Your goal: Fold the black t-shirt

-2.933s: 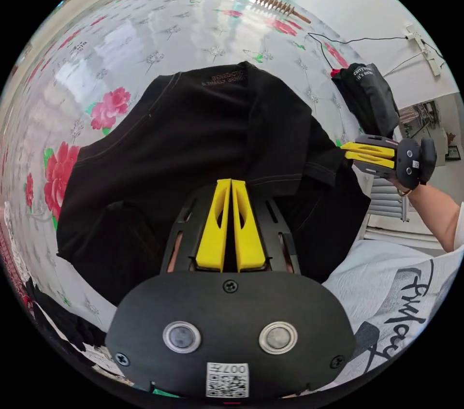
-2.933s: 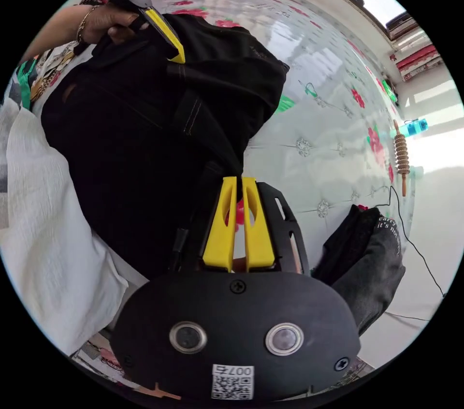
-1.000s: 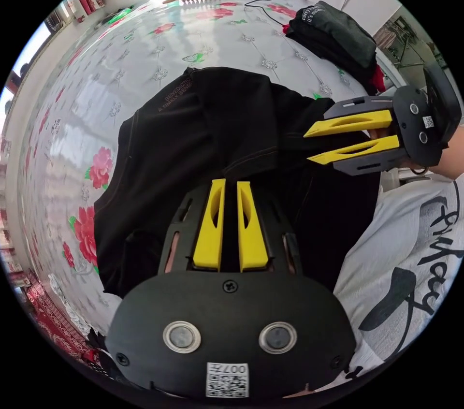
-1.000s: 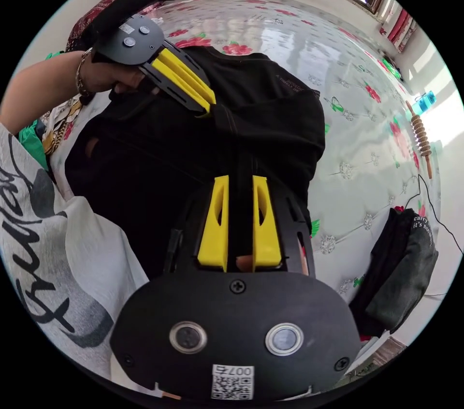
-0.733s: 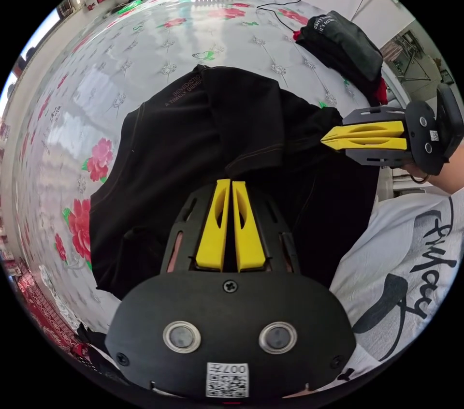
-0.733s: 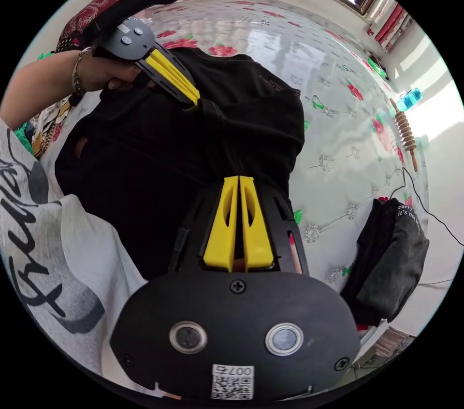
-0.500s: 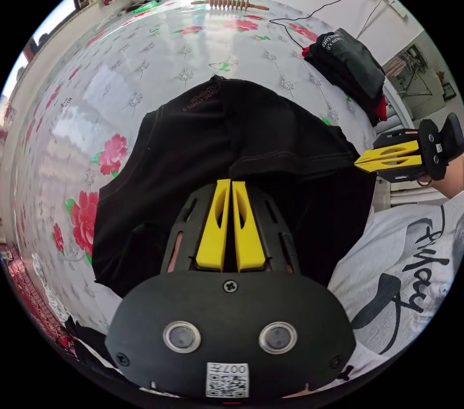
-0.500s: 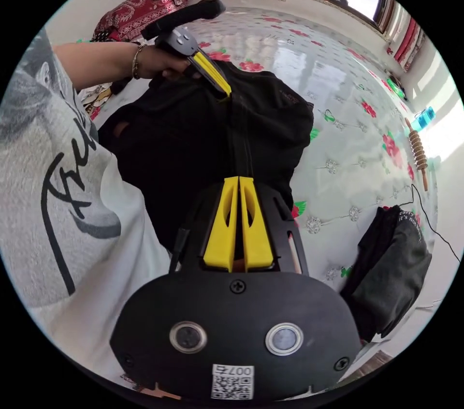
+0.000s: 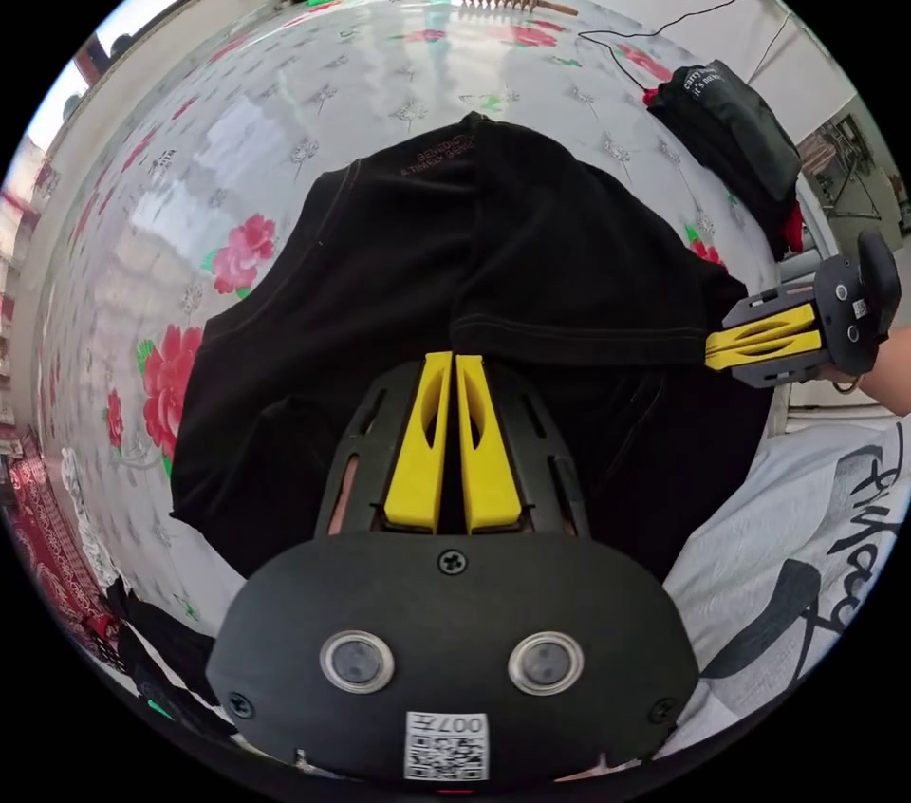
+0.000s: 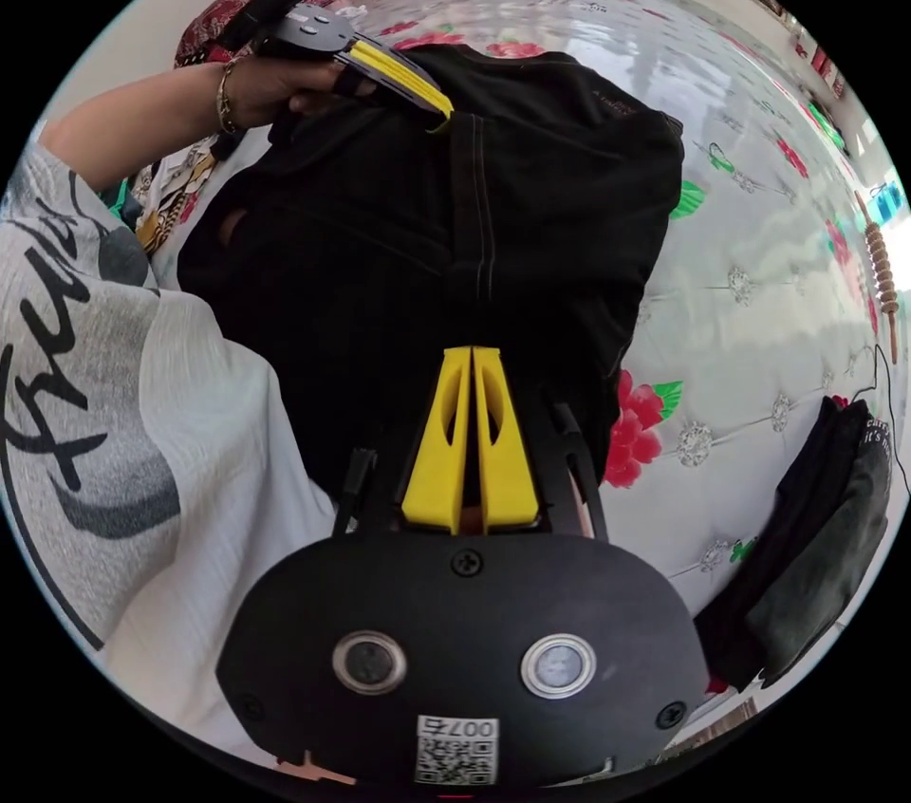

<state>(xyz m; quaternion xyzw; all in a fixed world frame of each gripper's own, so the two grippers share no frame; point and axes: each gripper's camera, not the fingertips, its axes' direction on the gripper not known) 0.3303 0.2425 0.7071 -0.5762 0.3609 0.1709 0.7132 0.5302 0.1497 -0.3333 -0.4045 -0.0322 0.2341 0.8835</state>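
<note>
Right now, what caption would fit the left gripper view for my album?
Two yellow-jawed grippers, left gripper and right gripper, pinch a hem of the black t-shirt on a flowered table.

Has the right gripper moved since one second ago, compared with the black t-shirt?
Yes. The right gripper, then open over the black t-shirt, is now shut on its hem, further out toward the shirt's edge.

left hand-held gripper (image 9: 455, 359) jaws pressed together; right hand-held gripper (image 10: 472, 352) jaws likewise, gripped by a hand
</note>
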